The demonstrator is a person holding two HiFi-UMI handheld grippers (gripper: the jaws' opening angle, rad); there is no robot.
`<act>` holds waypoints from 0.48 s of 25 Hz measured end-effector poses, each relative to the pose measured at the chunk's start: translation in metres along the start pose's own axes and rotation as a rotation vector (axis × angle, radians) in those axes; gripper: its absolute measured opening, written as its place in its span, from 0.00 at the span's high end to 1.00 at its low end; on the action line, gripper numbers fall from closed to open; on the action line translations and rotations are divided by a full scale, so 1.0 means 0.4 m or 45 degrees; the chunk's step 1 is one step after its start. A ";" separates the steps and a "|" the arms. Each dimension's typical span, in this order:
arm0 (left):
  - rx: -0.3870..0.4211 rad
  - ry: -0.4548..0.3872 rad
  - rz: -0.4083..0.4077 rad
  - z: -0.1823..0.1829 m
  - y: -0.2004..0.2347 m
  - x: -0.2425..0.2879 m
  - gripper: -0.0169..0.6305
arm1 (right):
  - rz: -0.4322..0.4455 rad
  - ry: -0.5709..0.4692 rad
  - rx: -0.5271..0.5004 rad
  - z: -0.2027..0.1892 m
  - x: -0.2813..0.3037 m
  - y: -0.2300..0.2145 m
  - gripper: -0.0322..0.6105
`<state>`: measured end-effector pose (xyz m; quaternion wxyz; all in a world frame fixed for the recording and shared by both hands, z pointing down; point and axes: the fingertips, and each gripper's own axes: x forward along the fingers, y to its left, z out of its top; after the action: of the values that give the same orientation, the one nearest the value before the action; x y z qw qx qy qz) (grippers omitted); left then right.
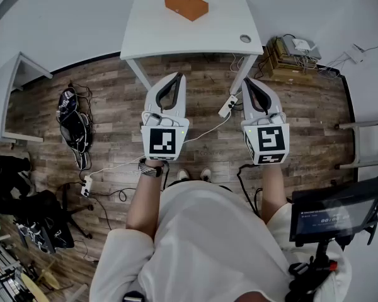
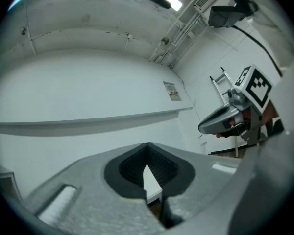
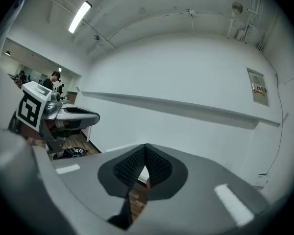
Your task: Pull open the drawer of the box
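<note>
An orange box (image 1: 186, 5) lies flat near the far edge of a white table (image 1: 176, 33); I cannot make out its drawer from here. Both grippers hang side by side over the wooden floor, short of the table's near edge and well away from the box. My left gripper (image 1: 178, 75) is shut, its tips touching with nothing between them; its own view shows the dark pads (image 2: 159, 168) meeting against a white wall. My right gripper (image 1: 248, 80) is shut and empty too, pads (image 3: 157, 168) closed together. Each gripper view shows the other gripper (image 2: 225, 121) (image 3: 71, 115) beside it.
A power strip (image 1: 227, 107) and white cables lie on the floor under the table. A black bag (image 1: 72, 128) sits at the left, beside another white desk (image 1: 6, 99). Stacked boxes (image 1: 290, 52) stand right of the table; a screen on a stand (image 1: 337, 216) is at my right.
</note>
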<state>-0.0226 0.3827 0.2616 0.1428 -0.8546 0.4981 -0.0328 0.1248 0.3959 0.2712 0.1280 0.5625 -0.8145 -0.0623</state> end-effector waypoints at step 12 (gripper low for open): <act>-0.021 0.017 0.009 -0.012 -0.005 0.030 0.96 | 0.026 -0.048 0.025 0.005 -0.002 -0.027 0.95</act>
<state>-0.0157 0.3723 0.2658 0.1325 -0.8537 0.5025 -0.0341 0.1340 0.3925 0.2665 0.1076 0.5540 -0.8231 -0.0636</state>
